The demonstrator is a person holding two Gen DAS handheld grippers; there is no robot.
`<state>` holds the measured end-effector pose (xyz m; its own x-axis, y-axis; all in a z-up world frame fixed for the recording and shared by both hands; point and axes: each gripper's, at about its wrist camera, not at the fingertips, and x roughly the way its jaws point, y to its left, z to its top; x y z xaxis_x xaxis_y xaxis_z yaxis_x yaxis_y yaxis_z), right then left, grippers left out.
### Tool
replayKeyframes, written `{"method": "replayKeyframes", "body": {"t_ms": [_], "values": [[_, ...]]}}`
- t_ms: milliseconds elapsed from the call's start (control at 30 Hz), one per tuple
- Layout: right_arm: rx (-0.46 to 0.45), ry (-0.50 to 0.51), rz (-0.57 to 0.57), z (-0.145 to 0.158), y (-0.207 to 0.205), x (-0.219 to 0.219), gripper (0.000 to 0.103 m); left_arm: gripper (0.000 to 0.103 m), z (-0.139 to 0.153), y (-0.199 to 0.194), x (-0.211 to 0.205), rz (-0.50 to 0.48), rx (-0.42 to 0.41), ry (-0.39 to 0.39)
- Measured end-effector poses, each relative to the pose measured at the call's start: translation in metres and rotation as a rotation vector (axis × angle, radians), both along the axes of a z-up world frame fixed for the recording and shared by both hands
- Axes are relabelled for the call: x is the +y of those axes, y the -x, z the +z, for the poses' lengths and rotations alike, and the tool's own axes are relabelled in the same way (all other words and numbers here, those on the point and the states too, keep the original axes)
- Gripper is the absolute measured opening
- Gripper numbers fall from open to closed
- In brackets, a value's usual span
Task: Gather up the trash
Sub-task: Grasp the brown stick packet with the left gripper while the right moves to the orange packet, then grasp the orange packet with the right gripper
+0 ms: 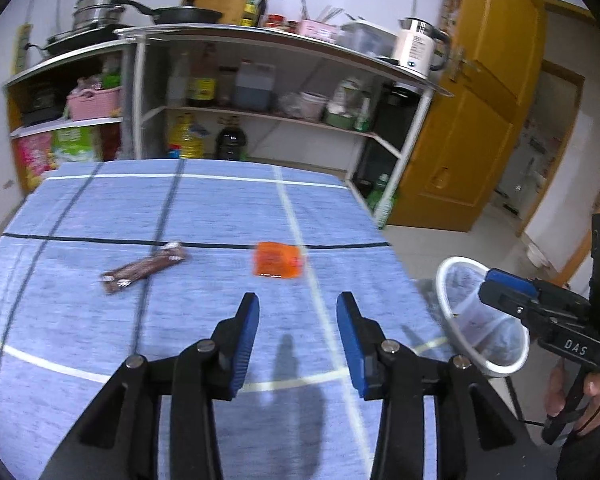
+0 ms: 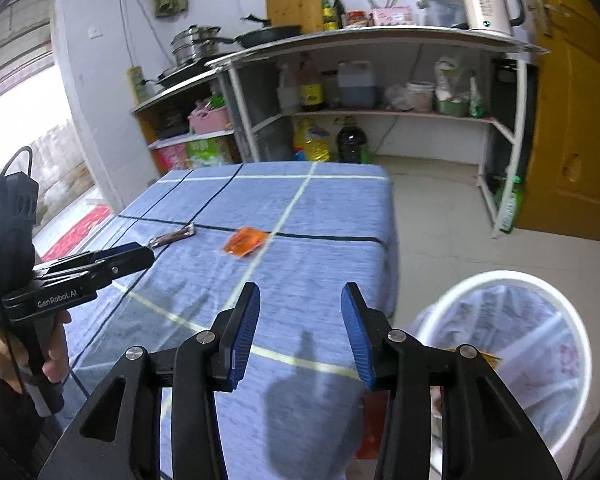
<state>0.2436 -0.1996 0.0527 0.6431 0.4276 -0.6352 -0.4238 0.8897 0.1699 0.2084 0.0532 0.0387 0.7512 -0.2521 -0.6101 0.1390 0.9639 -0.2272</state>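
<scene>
Reading "GenRobot.AI" on left gripper, "DAS" on right gripper

1. A tabletop under a blue cloth crossed by dark and pale lines.
2. An open shelf unit behind it, stocked with bottles and jugs.
3. A white kettle, a black frying pan and stacked steel pots on top.
4. A yellow wooden door.

White metal shelving lines the wall beside a yellow wooden door.
</scene>
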Motion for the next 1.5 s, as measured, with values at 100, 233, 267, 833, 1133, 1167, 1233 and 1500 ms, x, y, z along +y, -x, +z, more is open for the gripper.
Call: {"method": "replayKeyframes", "body": {"t_ms": [100,233,267,833,1133,1167,1233,1500], "values": [[0.004,0.017,0.041,-0.003,-0.007,0.021,0.044,0.048,-0.004,-0.003,0.023,0.048,-0.002,-0.021],[0.027,0.022,0.077,-0.008,-0.019,0.042,0.046,0.052,-0.011,-0.013,0.050,0.109,0.013,-0.034],[0.033,0.020,0.082,-0.009,-0.022,0.045,0.046,0.053,-0.014,-0.017,0.055,0.119,0.020,-0.033],[0.149,0.070,0.153,-0.039,-0.083,0.100,0.046,0.057,-0.055,-0.095,0.092,0.096,0.122,-0.178],[0.249,0.068,0.102,-0.070,-0.123,0.117,0.046,0.057,-0.067,-0.101,0.085,0.069,0.186,-0.224],[0.255,0.079,0.093,-0.073,-0.126,0.119,0.046,0.057,-0.067,-0.101,0.083,0.069,0.188,-0.237],[0.241,0.095,0.083,-0.075,-0.128,0.124,0.046,0.050,-0.067,-0.099,0.081,0.064,0.184,-0.249],[0.200,0.153,0.076,-0.076,-0.124,0.143,0.026,0.022,-0.064,-0.091,0.073,0.041,0.172,-0.260]]}}
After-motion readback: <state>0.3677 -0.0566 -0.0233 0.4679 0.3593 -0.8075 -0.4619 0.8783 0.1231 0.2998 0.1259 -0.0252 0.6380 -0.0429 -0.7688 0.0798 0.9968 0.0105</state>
